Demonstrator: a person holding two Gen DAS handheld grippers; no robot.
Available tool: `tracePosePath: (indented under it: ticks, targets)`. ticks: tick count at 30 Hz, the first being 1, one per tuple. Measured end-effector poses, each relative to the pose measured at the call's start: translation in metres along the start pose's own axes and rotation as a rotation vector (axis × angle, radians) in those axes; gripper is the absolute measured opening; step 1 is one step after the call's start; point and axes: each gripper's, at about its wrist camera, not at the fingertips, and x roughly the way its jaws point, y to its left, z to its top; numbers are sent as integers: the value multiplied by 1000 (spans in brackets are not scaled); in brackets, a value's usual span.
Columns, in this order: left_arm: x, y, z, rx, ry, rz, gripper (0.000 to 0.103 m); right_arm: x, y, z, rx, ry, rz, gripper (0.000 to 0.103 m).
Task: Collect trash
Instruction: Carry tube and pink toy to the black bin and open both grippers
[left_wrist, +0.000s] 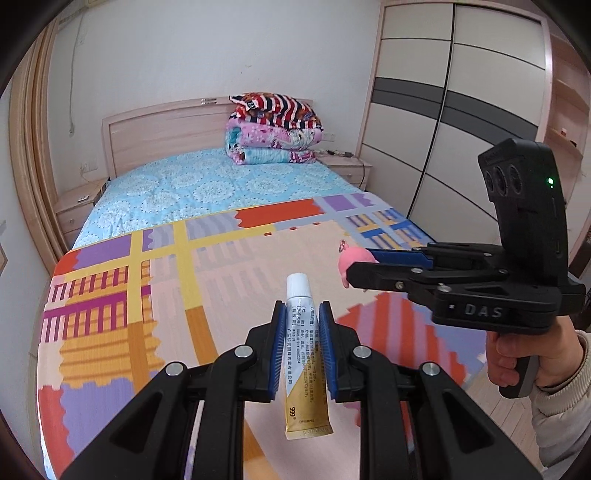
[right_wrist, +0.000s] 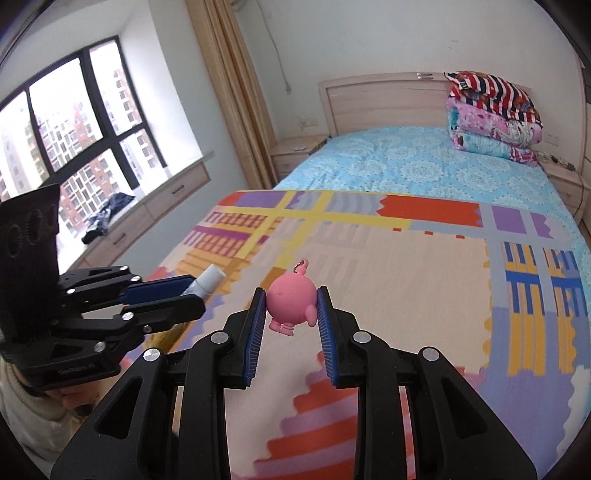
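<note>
Both pickups look done: the left tongs (left_wrist: 300, 314) are clamped on the tube (left_wrist: 306, 363), the right tongs (right_wrist: 291, 306) on the pink toy (right_wrist: 290, 303), both held above the bed (right_wrist: 424, 280), with no bin in sight.

The right gripper (right_wrist: 291, 306) holds a pink toy figure (right_wrist: 291, 303) between its blue pads, above the colourful patchwork blanket (right_wrist: 406, 273) on the bed (right_wrist: 424, 166). At the left, the left gripper (right_wrist: 177, 299) grips a white tube (right_wrist: 208, 282). Folded quilts (right_wrist: 493, 118) lie stacked near the headboard (right_wrist: 380, 99).
</note>
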Motion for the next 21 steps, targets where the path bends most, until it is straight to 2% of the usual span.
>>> tracePosePath:
  ticks: [4,9,11,16,21]
  targets:
    - [-22,-10,-13,-36,-12,-55,18,-23,18,-11,-47,-25,-20,28]
    - [-46,-27,-31,-34,-28,-76,18,-48,36,-30,-71,-35,13,28]
    - [-54,-34,-41,-23,-27,-60,18,-58,42,-42,-69,-37,20,28]
    - [-64,-46,-70,-17,-15,-83,18,-77,55,-73,-54,-41,45,28]
    - [-66,-54,-92,-35,2,-126,18,-87,65,-98,-60,-42,32,28]
